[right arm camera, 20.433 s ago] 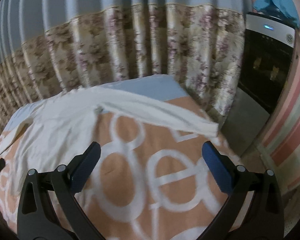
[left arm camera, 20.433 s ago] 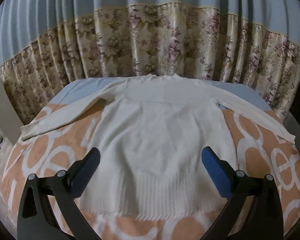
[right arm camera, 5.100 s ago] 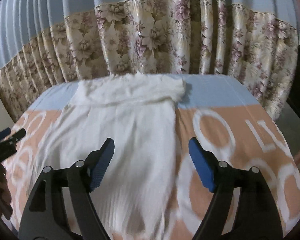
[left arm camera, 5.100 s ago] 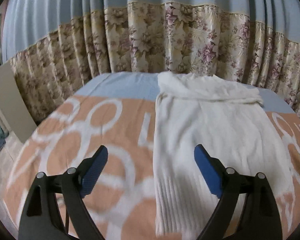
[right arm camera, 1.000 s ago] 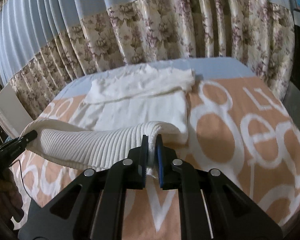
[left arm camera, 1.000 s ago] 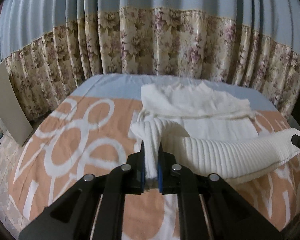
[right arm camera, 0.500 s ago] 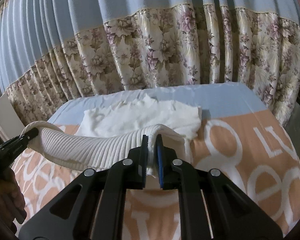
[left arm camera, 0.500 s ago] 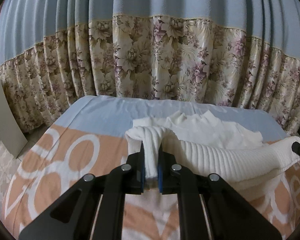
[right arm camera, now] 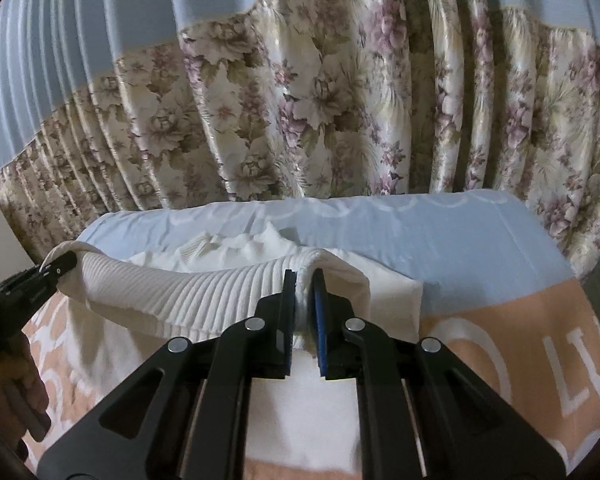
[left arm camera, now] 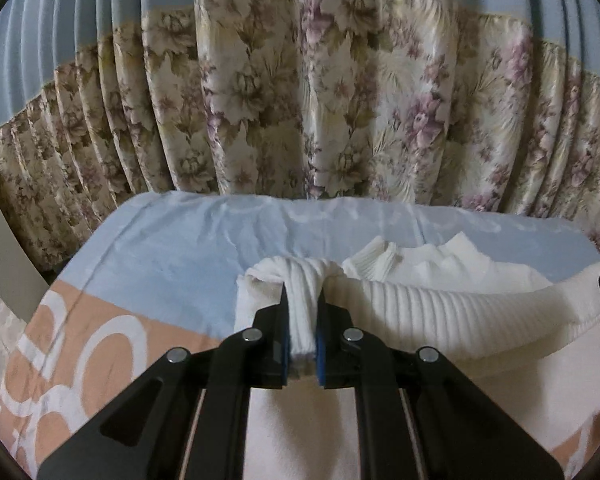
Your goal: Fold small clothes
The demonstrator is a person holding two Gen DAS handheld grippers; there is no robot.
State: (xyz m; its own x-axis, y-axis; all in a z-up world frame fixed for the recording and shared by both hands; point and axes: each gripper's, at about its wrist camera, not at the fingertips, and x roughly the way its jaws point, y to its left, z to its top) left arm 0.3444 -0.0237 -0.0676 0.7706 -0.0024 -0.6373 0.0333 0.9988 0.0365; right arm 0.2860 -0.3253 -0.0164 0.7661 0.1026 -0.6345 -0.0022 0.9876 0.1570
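You are pinching the ribbed hem of the white sweater (left arm camera: 440, 312) in both clamped grippers, left gripper (left arm camera: 302, 312) and right gripper (right arm camera: 302, 304), the hem stretching sideways between them above the bedspread (left arm camera: 172, 252), its collar facing the curtain (left arm camera: 340, 100)

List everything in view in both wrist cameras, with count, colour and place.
sweater: one, white knit, on the bed; ribbed hem lifted toward the collar, a corner clamped in each gripper.
blanket: one, peach with white letters, covering the bed.
sheet: one, pale blue, far end of the bed.
curtain: one, blue top, floral cream lower part, behind the bed.
board: one, beige, left edge of the left view.
left gripper: black, blue pads, shut on the hem.
right gripper: black, blue pads, shut on the hem.
hand: one, lower left of the right view.
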